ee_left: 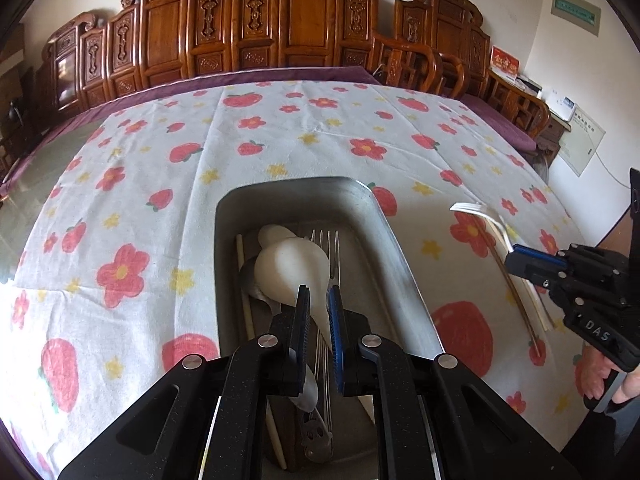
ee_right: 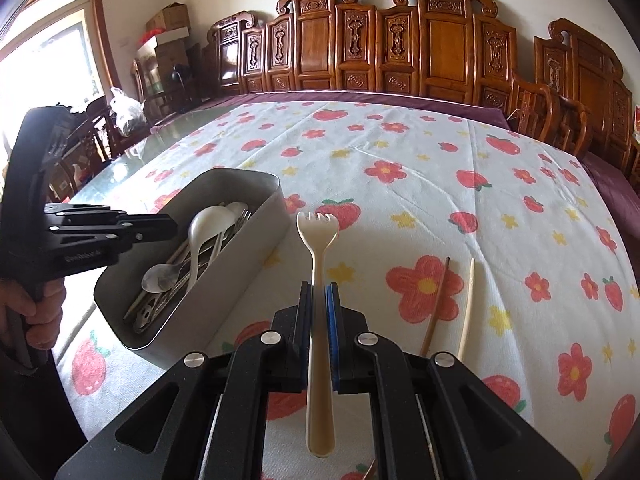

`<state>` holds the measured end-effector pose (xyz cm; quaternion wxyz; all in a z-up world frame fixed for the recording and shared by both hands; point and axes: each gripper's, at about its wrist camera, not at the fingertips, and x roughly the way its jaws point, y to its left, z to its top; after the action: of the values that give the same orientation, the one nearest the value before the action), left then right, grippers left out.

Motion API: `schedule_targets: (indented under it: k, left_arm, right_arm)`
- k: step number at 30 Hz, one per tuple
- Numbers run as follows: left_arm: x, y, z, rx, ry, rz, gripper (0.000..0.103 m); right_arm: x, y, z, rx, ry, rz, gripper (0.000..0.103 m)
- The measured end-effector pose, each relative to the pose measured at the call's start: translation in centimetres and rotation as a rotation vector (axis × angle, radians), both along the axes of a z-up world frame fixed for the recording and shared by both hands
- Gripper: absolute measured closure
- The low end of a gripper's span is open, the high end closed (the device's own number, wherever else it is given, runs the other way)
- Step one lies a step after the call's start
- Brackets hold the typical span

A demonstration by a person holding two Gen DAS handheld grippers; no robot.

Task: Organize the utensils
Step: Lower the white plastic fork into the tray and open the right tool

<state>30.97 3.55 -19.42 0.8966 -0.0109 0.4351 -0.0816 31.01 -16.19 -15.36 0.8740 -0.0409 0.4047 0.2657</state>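
Note:
My left gripper (ee_left: 319, 300) is shut on the neck of a white spoon (ee_left: 292, 272), which hangs over the grey bin (ee_left: 394, 240) with its bowl pointing away. In the right wrist view the same spoon (ee_right: 210, 220) sits just above the bin (ee_right: 244, 248), at the tip of the left gripper (ee_right: 172, 225). My right gripper (ee_right: 320, 292) is shut on a cream plastic fork (ee_right: 318, 248), tines forward, over the cloth to the right of the bin. From the left wrist view, the right gripper (ee_left: 516, 258) and its fork (ee_left: 480, 212) are at the right.
Metal forks (ee_left: 326, 248), a metal spoon (ee_right: 160, 278), another white spoon and a pale chopstick (ee_left: 242, 276) lie in the bin. A brown chopstick (ee_right: 438, 300) and a cream chopstick (ee_right: 468, 308) lie on the strawberry-print cloth to my right. Carved wooden chairs line the far edge.

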Motion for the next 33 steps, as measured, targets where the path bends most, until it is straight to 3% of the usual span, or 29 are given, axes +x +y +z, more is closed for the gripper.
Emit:
schedule_targets:
  k: [11, 18, 33]
  left_arm:
    - [-1.7, 2.1, 3.3, -0.028, -0.075, 0.022, 0.095]
    - [-2.4, 3.9, 4.9, -0.044, -0.114, 0.034, 0.095]
    - [-3.3, 6.5, 5.6, -0.038, -0.132, 0.047, 0.088]
  right_arm:
    - [-1.5, 2.2, 1.6, -0.024, -0.019, -0.009, 0.094]
    - [-1.8, 4.6, 2.8, 0.025, 0.008, -0.015, 0.094]
    - [-0.4, 10.6, 3.0, 0.099, 0.072, -0.026, 0.094]
